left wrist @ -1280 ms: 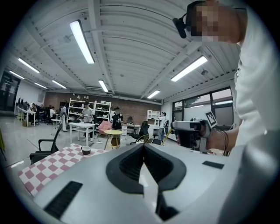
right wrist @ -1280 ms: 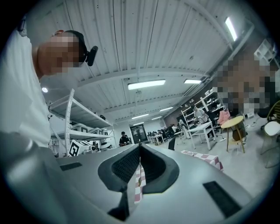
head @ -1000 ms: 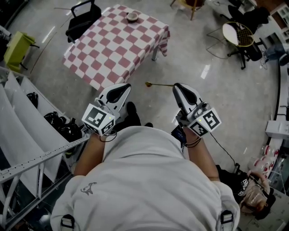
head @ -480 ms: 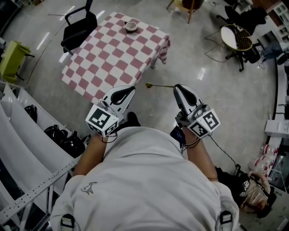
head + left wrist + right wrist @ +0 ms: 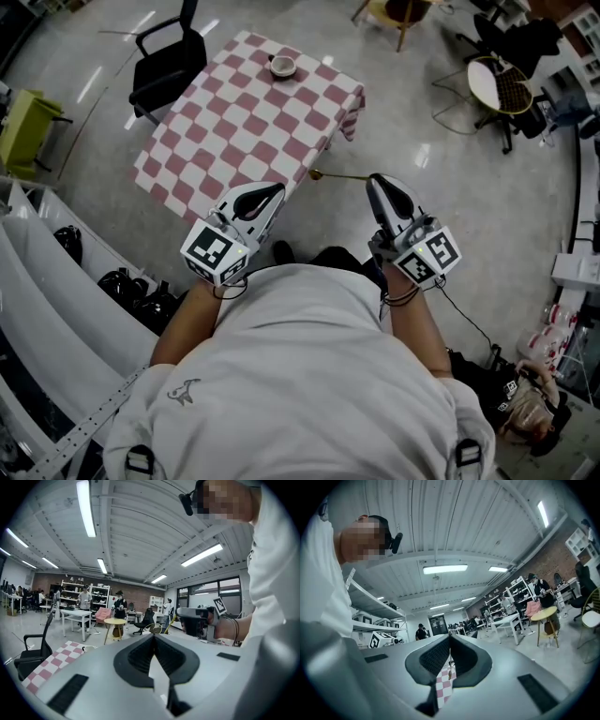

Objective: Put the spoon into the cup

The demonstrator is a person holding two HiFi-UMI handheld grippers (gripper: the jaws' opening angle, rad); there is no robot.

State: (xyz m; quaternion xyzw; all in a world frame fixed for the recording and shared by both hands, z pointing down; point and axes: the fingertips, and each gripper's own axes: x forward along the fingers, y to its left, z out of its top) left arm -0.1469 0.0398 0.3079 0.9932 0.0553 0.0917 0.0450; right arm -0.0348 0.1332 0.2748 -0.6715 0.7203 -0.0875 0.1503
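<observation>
Grey workshop floor (image 5: 450, 187) underfoot; checkered table (image 5: 234, 141) ahead of both sets of jaws, well apart from them. On it the cup (image 5: 282, 67) sits near the far edge, far beyond the jaw tips. My right gripper (image 5: 378, 185) is clamped on the spoon (image 5: 339, 175) at the handle end. The shaft sticks out sideways from the tips, across toward the left gripper (image 5: 265, 194), bowl outermost. The right gripper view shows the thin shaft pinched between the jaws. Left jaws are pressed together with nothing between. My read: carry phase, approach unfinished. I'd close on the table, grip firmly so the handle can't swivel, then tip the bowl down over the cup's mouth before release.
</observation>
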